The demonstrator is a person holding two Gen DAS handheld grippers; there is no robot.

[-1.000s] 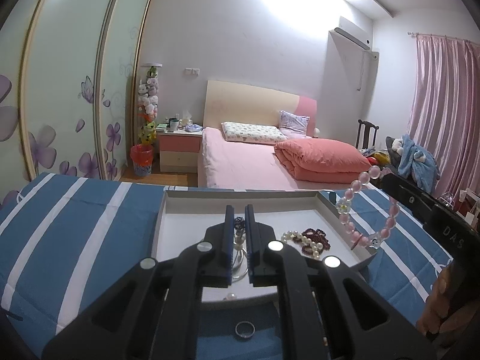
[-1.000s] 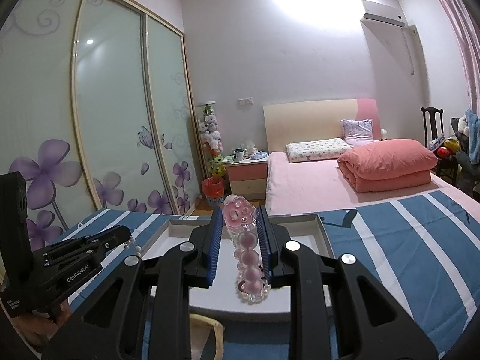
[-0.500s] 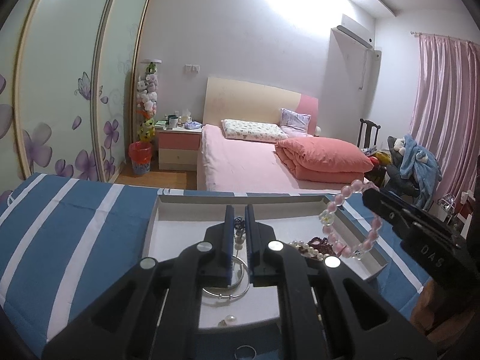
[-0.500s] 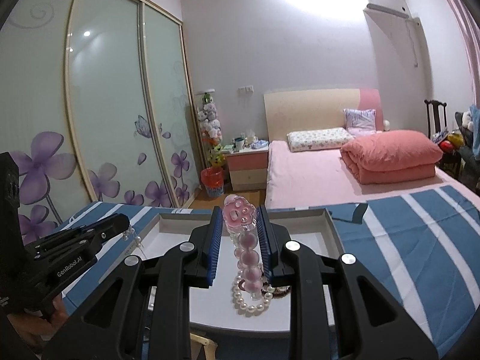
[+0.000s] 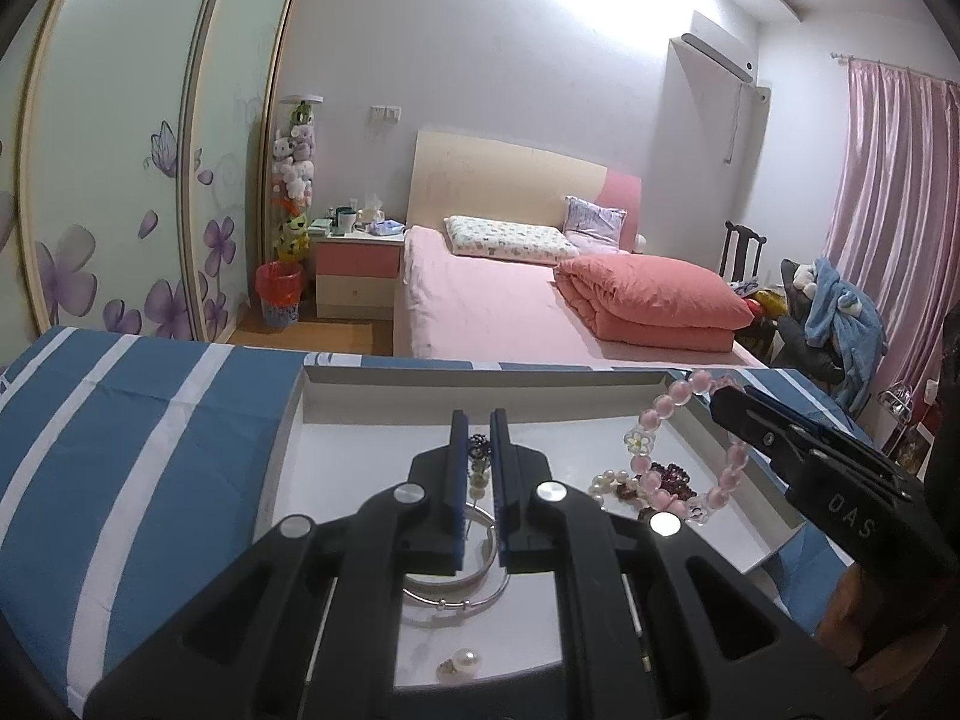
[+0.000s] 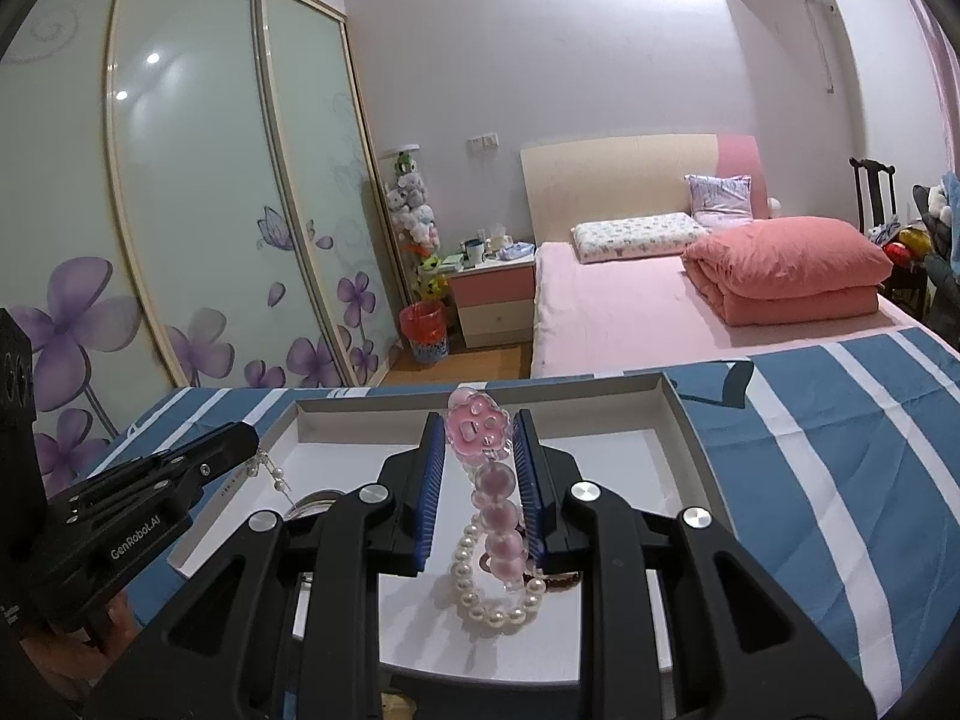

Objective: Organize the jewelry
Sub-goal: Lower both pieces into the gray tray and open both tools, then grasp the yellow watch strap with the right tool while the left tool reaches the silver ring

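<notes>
The left gripper [image 5: 479,420], low in the middle of its own view, has its jaws nearly together on a small dangling earring [image 5: 477,462] of dark and pearl beads that hangs between the blue pads above the tray. The right gripper [image 6: 478,426], at the lower centre of its view, is clamped on a pink bead bracelet [image 6: 495,504] whose flower charm sits at the fingertips; the loop hangs down into the tray, its lower beads at or just above the jewelry below. In the left view this bracelet [image 5: 690,462] shows at centre right, close inside the tray's right wall. The white tray [image 5: 372,450] lies on a blue-and-white striped cloth [image 5: 150,450], with raised walls on all sides. Beneath the left gripper lies a silver bangle [image 5: 456,588], and a loose pearl stud [image 5: 465,660] sits near the tray's near edge at the bottom. A pearl bracelet [image 6: 486,594] and a dark red piece [image 5: 675,474] lie under the pink loop. The tray's upper-left floor is bare white.
</notes>
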